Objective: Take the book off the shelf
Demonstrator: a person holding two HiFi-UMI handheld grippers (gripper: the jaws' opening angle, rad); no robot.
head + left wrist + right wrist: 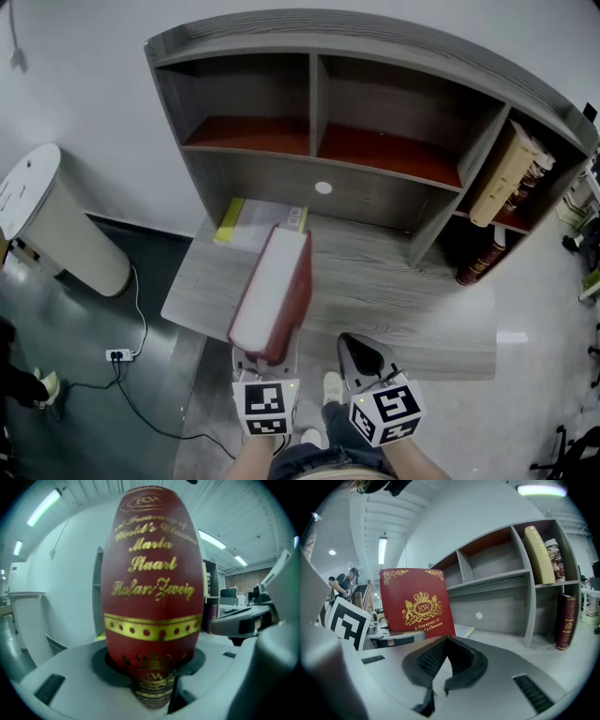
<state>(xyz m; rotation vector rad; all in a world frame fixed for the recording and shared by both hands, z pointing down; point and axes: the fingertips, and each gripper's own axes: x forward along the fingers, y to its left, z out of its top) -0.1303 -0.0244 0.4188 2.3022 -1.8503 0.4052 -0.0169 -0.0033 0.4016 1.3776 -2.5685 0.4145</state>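
Note:
A thick red book [272, 295] with gold lettering on its spine [152, 588] hangs tilted above the grey desk [403, 300], clear of the shelf unit [319, 103]. My left gripper [265, 361] is shut on the book's lower end, its jaws pressed against both covers [152, 677]. Just to its right, my right gripper [361, 361] is shut with nothing in it, its tips meeting [437, 691]. The right gripper view shows the book's red cover [417, 604] to the left of that gripper.
A flat yellow-edged book [258, 223] lies on the desk behind the red one. In the shelf's right compartments a tan book [506, 173] leans and a dark red book [478, 258] stands below. A white bin [56, 225] stands on the floor at left.

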